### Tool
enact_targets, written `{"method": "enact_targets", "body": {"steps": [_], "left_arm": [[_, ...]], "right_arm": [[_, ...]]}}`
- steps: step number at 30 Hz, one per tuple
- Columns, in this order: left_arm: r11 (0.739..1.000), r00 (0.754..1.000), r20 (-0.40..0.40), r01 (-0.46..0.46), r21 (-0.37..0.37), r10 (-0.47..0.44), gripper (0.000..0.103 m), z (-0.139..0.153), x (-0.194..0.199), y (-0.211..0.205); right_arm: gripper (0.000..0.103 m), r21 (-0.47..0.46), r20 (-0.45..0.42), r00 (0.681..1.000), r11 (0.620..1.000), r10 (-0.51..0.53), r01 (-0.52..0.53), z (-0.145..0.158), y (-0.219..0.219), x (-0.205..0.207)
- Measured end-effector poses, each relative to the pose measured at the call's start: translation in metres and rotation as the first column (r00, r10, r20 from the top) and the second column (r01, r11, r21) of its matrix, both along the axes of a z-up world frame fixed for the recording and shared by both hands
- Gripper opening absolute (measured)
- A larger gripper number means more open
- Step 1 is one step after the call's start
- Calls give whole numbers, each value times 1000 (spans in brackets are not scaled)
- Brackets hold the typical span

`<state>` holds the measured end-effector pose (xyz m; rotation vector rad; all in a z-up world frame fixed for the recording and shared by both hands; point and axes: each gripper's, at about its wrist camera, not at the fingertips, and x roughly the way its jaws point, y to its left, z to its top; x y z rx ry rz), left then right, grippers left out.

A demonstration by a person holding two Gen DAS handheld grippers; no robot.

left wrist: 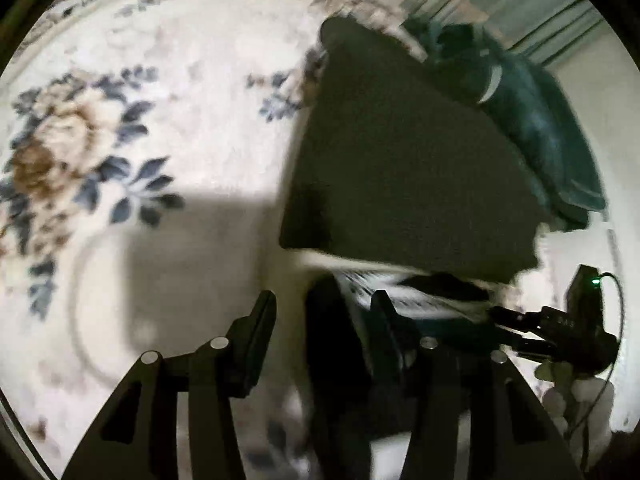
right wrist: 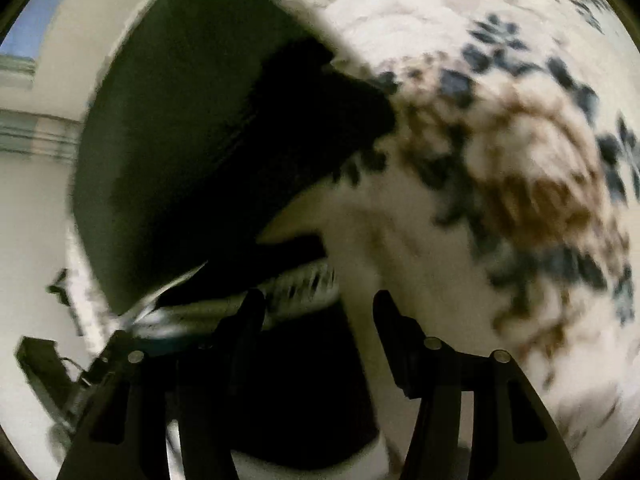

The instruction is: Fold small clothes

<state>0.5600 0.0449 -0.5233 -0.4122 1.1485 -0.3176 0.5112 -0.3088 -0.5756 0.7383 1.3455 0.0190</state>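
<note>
Both grippers, left (left wrist: 322, 312) and right (right wrist: 318, 312), jaws parted, nothing pinched. Dark folded garment (left wrist: 400, 168) lies flat on floral rug (left wrist: 140, 120), ahead of both, between them (striped waistband edge nearest tips). Left gripper looks marginally nearer; blur limits certainty.

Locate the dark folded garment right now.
Left wrist view: the dark folded garment lies on the floral rug, right of centre, beside a teal clothes pile. Right wrist view shows it upper left.
</note>
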Motion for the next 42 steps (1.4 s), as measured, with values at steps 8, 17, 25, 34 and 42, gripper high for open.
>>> {"method": "enact_targets", "body": {"steps": [8, 17, 25, 34, 42], "left_arm": [[994, 999, -33, 33, -104, -36, 73, 41, -131, 25], [999, 951, -306, 48, 6, -44, 73, 1, -316, 36], [997, 922, -387, 60, 56, -34, 71, -38, -408, 21], [1000, 954, -300, 6, 29, 3, 8, -37, -433, 17], [1000, 949, -317, 5, -9, -8, 9, -40, -453, 6]], "right_arm": [[59, 144, -133, 988, 988, 74, -54, 23, 12, -164], [59, 231, -379, 917, 972, 123, -36, -33, 52, -362], [59, 266, -452, 886, 964, 104, 22, -80, 83, -468], [10, 255, -396, 910, 967, 124, -21, -81, 124, -508], [10, 187, -414, 899, 980, 139, -66, -79, 110, -502]]}}
